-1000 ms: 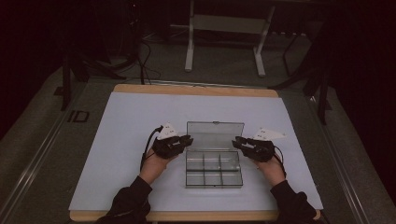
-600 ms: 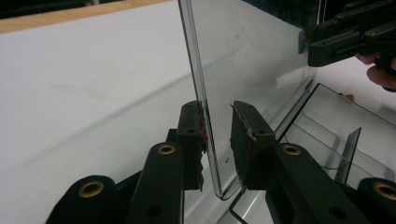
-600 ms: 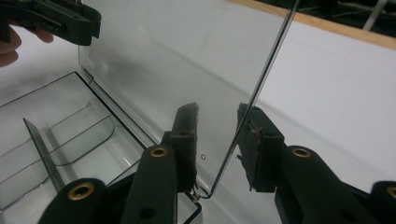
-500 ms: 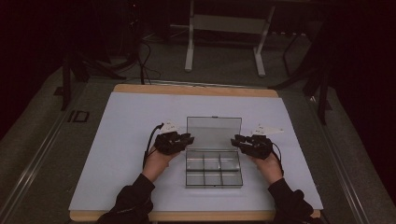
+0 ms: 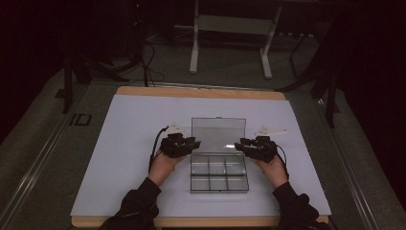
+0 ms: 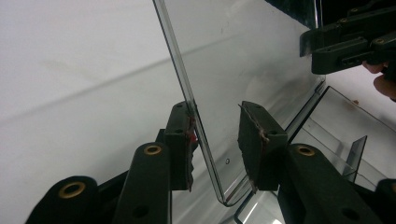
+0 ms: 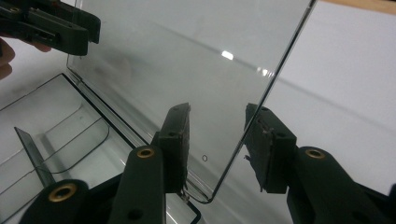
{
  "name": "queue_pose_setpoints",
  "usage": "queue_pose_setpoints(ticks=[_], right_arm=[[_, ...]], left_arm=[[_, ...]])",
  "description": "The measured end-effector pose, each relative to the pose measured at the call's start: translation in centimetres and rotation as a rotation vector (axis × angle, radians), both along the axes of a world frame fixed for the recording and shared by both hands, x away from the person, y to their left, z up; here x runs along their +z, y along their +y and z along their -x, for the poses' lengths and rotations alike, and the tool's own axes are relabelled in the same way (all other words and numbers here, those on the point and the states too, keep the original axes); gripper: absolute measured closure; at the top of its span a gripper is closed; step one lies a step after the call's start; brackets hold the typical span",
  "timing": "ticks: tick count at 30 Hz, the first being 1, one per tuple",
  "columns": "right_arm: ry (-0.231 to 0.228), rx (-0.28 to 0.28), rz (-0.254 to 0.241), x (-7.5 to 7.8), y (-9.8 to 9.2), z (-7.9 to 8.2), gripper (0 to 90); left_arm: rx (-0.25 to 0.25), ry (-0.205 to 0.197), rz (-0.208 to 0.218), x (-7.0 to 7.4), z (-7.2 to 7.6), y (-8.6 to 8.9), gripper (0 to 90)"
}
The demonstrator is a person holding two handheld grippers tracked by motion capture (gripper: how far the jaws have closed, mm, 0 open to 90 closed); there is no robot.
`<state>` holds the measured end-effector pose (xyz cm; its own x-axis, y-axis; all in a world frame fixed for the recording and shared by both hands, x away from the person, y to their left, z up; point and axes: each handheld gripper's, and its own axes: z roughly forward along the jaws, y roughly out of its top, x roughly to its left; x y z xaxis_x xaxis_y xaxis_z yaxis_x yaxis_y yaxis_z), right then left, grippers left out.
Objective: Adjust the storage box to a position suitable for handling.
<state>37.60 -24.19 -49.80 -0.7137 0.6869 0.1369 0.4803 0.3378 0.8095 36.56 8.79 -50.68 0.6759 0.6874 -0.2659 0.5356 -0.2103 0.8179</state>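
Observation:
A clear plastic compartment box point(image 5: 219, 178) lies on the pale table top, and its lid point(image 5: 219, 132) stands upright at the far side. My left gripper point(image 5: 195, 143) is at the lid's left edge and my right gripper point(image 5: 239, 145) is at its right edge. In the left gripper view the lid point(image 6: 243, 60) runs between the left gripper's point(image 6: 215, 140) pads, close to one and clear of the other. The right gripper view shows the lid point(image 7: 187, 56) in the gap of the right gripper point(image 7: 217, 140). Both pairs of jaws have just been opening. The compartments point(image 7: 46, 121) look bare.
The pale mat point(image 5: 134, 120) covers the table out to a wooden rim point(image 5: 201, 92). A metal stand point(image 5: 230, 24) and cables point(image 5: 148, 72) are on the floor beyond the far edge. Dark sleeves come in at the near edge.
Both hands stay at the lid's two sides and the lid stands upright as before. The high view shows no clear shift.

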Motion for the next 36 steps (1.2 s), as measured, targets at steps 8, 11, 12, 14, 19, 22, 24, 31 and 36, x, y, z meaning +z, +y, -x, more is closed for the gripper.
queue_pose_setpoints(ticks=[8, 11, 12, 14, 19, 22, 24, 31, 36], right_arm=[[0.06, -0.03, -0.021, -0.2, 0.1, -0.4, 57.5], [0.067, -0.034, -0.026, -0.3, 0.1, -0.4, 57.3], [0.075, -0.036, -0.029, -0.3, 0.1, -0.5, 57.0], [0.086, -0.043, -0.028, -0.3, 0.2, -0.5, 56.7], [0.145, -0.069, -0.024, -0.3, 0.4, -0.9, 54.5], [0.174, -0.076, -0.035, -0.4, 0.3, -1.1, 54.2], [0.18, -0.079, -0.036, -0.5, 0.3, -1.1, 54.2], [0.256, -0.09, -0.023, -0.5, 0.3, -1.9, 50.9], [0.267, -0.098, -0.013, -0.6, 0.4, -2.0, 48.8]], left_arm=[[0.014, 0.023, 0.001, -0.3, -0.3, -0.1, 62.2], [0.019, 0.022, -0.022, -0.3, -0.3, -0.3, 60.4], [0.019, 0.029, -0.018, -0.3, -0.4, -0.3, 60.3], [0.025, 0.051, -0.013, -0.3, -0.5, -0.3, 60.0], [0.039, 0.091, -0.024, -0.4, -0.7, -0.5, 56.3], [0.045, 0.116, -0.012, -0.6, -0.9, -0.4, 55.4], [0.048, 0.122, -0.009, -0.7, -0.9, -0.4, 55.4], [0.084, 0.173, -0.004, -1.0, -1.1, -0.5, 51.9], [0.089, 0.182, -0.022, -1.0, -1.3, -0.6, 48.5]])
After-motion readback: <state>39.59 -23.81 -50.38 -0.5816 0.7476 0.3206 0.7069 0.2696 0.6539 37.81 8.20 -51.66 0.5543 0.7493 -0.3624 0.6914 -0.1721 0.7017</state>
